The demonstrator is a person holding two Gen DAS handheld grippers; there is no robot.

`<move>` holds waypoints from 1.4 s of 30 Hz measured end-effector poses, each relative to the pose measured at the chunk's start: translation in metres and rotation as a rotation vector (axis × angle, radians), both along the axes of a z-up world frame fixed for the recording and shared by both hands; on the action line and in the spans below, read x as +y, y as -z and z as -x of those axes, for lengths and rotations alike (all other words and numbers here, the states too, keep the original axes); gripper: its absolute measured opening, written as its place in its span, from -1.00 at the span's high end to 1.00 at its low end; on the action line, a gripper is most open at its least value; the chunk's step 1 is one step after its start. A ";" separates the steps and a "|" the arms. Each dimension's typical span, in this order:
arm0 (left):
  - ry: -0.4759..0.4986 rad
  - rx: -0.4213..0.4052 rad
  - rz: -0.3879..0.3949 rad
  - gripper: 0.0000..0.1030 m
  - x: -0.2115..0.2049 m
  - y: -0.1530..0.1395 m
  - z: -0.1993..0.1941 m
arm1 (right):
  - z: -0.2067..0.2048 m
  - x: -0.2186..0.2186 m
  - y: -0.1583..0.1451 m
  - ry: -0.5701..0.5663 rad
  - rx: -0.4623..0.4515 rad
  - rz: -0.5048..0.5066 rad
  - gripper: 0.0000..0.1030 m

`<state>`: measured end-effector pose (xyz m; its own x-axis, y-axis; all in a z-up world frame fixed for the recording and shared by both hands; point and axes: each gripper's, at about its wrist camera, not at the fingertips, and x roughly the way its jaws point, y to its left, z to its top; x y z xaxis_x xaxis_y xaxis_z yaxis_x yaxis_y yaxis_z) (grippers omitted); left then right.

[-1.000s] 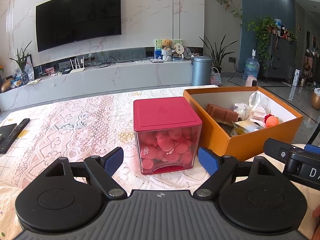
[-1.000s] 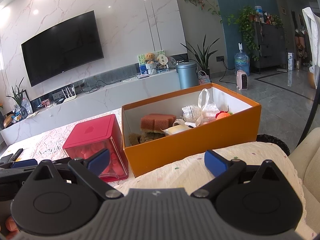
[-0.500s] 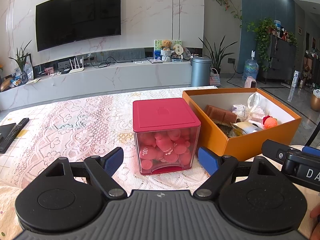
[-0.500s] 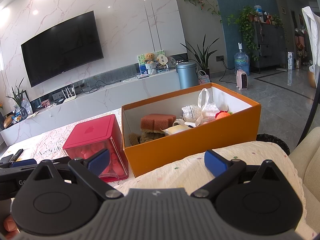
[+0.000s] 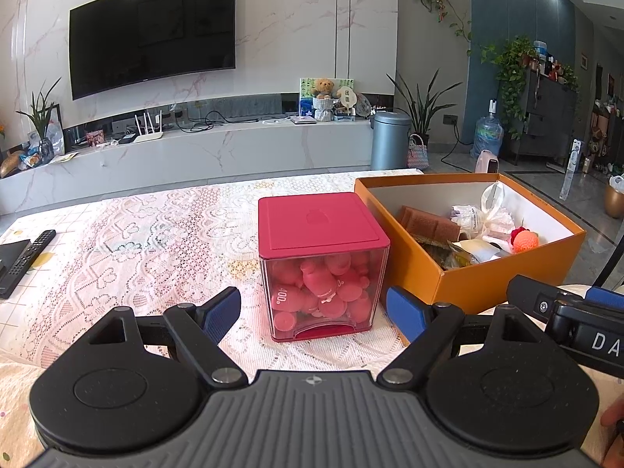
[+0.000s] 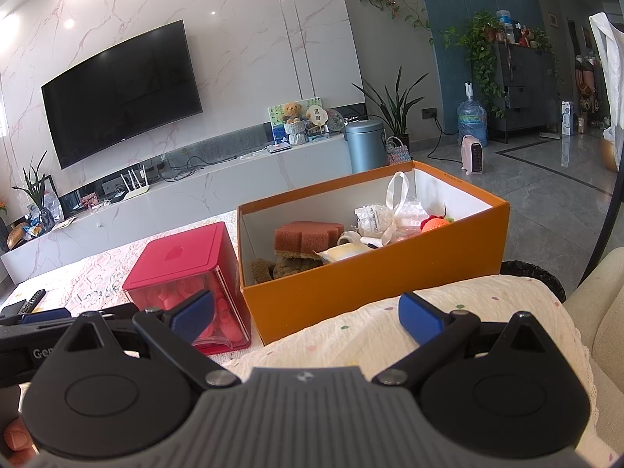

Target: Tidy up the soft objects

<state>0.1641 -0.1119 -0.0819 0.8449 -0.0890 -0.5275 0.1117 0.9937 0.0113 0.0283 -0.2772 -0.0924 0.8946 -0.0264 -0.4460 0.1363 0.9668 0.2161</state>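
Living room with a wall-mounted TV, and up front a counter (image 5: 128, 241) under a lace cloth. On it sits a clear plastic cube with a red lid (image 5: 323, 261), packed with pink soft squishy pieces (image 5: 319, 288), lid on. Touching its right side, or near enough, is an open orange cardboard box (image 6: 374, 273) holding a brown sponge (image 6: 304, 238), a white ribboned pouch (image 6: 390, 214), an orange knitted ball (image 6: 435, 224) and some other bits I can't make out. So the soft stuff already sits in containers; could be sorted, could be waiting to be sorted further.

The left hand-held gripper (image 5: 312, 312) hovers just in front of the cube, jaws spread wide, holding nothing, lined up as if to straddle it. The right hand-held gripper (image 6: 306, 314) is also spread and empty, facing the box's near wall, over a dotted cream cushion (image 6: 390, 335).
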 end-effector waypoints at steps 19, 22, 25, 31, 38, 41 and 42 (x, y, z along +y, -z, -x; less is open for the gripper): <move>-0.004 0.005 0.009 -0.93 -0.001 -0.002 0.000 | 0.000 0.000 0.000 0.000 0.000 0.001 -0.92; -0.006 0.005 0.010 -0.92 -0.002 -0.001 0.001 | 0.000 0.000 0.000 0.001 0.000 0.000 -0.92; -0.008 0.006 0.013 -0.92 -0.002 -0.001 0.001 | 0.000 0.000 0.000 0.000 0.000 0.000 -0.92; -0.011 0.007 0.012 -0.92 -0.002 0.000 0.000 | 0.000 0.000 0.000 0.000 0.000 0.000 -0.92; -0.011 0.007 0.014 -0.92 -0.001 0.000 0.001 | 0.000 0.000 0.000 0.000 -0.001 0.000 -0.92; -0.014 0.008 0.014 -0.92 -0.001 0.000 0.001 | 0.000 0.000 0.000 0.001 -0.001 0.000 -0.92; -0.015 0.008 0.014 -0.92 -0.001 0.000 0.001 | 0.000 0.000 0.000 0.000 -0.001 0.000 -0.92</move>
